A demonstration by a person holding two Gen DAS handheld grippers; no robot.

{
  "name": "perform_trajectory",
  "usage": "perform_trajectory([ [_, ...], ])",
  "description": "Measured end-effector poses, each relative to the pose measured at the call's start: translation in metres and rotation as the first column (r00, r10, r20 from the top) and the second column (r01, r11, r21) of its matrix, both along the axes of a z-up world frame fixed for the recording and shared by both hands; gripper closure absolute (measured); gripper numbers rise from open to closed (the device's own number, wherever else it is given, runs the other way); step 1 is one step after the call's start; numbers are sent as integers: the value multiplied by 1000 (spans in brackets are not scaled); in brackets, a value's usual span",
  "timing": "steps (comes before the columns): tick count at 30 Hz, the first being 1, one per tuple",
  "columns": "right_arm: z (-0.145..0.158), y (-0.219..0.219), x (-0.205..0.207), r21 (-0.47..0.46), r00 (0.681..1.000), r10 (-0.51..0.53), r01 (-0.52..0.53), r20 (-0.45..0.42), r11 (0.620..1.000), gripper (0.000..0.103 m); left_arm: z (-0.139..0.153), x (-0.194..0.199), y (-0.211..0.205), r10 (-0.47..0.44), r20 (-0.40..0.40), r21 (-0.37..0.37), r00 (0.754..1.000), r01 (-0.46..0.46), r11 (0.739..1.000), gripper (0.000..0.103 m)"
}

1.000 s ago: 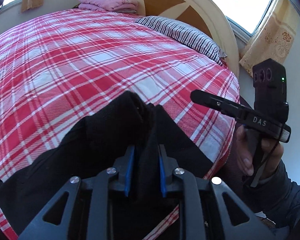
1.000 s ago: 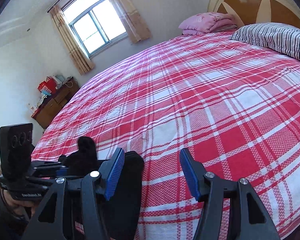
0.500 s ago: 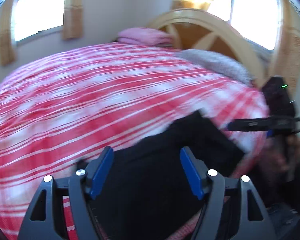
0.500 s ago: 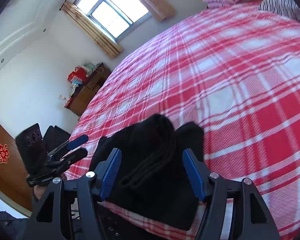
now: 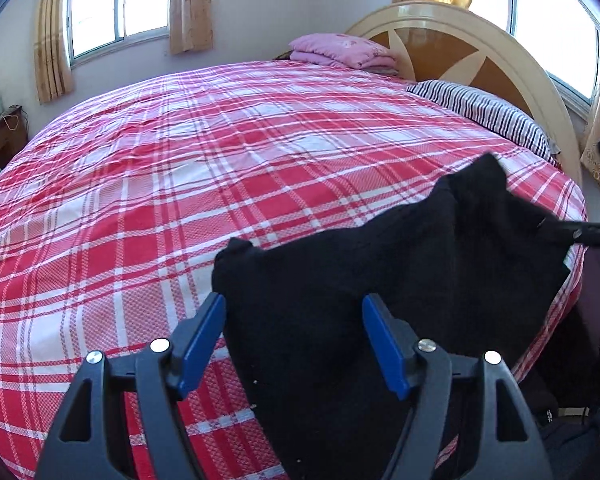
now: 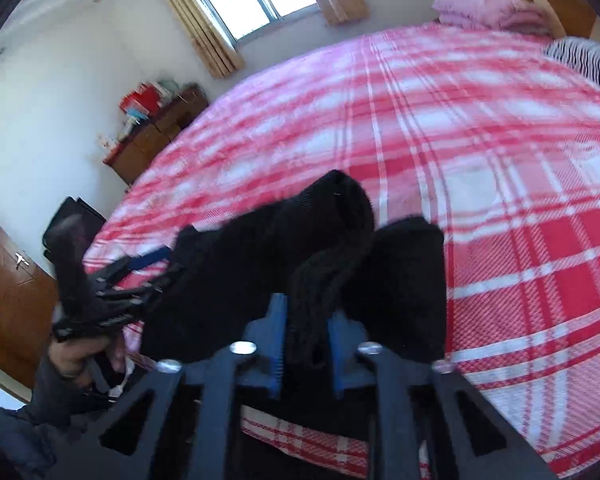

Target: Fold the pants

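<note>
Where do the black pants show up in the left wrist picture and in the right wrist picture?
Left wrist view: black pants fill the lower right, on the bed's near edge, behind the open left gripper.
Right wrist view: lower centre, bunched, pinched in the right gripper.
Shared landmark: folded pink blanket by the headboard.

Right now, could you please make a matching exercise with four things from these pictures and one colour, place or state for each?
Things:
1. black pants
2. left gripper
3. right gripper
4. striped pillow

Descriptions:
a. fingers wide apart, holding nothing
b. beside the headboard
c. lying at the near edge of the plaid bed cover
d. fingers closed on a bunch of black cloth

Right pairs: 1-c, 2-a, 3-d, 4-b
</note>
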State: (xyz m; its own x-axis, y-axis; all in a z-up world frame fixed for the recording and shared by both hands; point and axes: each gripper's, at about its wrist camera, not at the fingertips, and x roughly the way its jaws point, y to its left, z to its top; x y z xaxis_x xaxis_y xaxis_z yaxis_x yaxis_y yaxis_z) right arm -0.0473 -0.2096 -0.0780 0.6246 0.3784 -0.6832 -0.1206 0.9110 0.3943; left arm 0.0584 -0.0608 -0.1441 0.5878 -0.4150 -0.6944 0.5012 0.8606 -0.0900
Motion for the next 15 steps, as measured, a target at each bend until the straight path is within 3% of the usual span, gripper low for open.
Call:
perform_trajectory([
  [3, 8, -9, -14, -20, 999, -27, 27, 23, 999, 88, 2, -1, 1, 5, 8, -12, 1000, -5, 1000, 19],
  [5, 5, -14, -18, -38, 999, -51, 52, 3, 998, 88, 2, -3, -1, 13, 27, -5, 1000, -13, 1000, 6],
  [9, -23, -38, -14, 4, 989, -88, 89, -119, 996, 86, -6, -2, -8, -4, 19, 13, 1000, 3, 1000, 5],
  [11, -32, -52, -12, 68, 983, -115, 125, -143, 990, 80, -11, -1, -11, -10, 5, 17, 1000, 10, 1000, 5],
  [13, -22, -54, -13, 47, 984, -136, 143, -119, 989, 70, -11, -2, -12, -12, 7, 22, 1000, 12, 1000, 5],
  [15, 5, -46, -21, -63, 985, -172, 172, 11, 983, 63, -10, -2, -11, -7, 11, 19, 1000, 7, 1000, 4],
])
